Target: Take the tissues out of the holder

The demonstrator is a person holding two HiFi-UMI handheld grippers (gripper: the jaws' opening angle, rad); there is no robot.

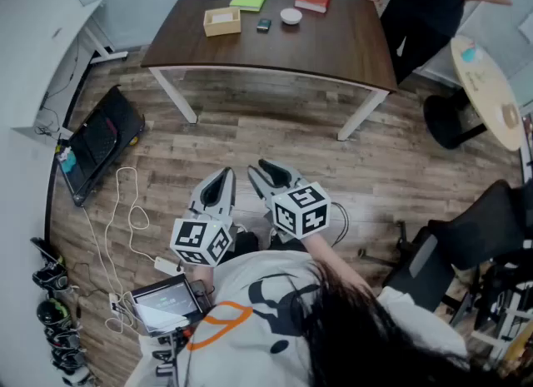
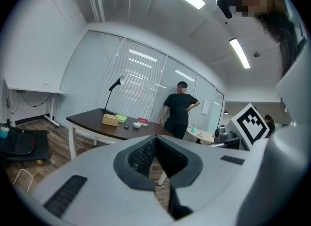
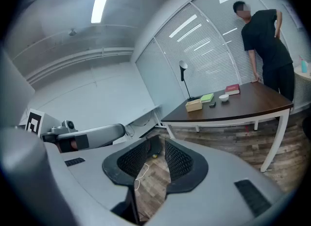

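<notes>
Tan box-shaped tissue holder (image 1: 222, 21) sits upright toward the far left of the dark brown table (image 1: 333, 44), white tissues (image 1: 220, 17) showing in its open top.

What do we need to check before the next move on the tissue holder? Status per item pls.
1. Tissue holder located: ok. It sits on the table, near the far left end.
2. Holder within reach: not ok. Both tongs are held close to the body, with open floor between them and the table.
3. Left tongs free: ok. They are shut with nothing in them.
4. Right tongs free: ok. They are slightly apart with nothing between them.
5. Tissue sticking up to grab: cannot tell, too small from here.
6. Approach clear: ok. The other person stands at the table's right corner, away from the holder, and the white cable lies off to the left.
</notes>
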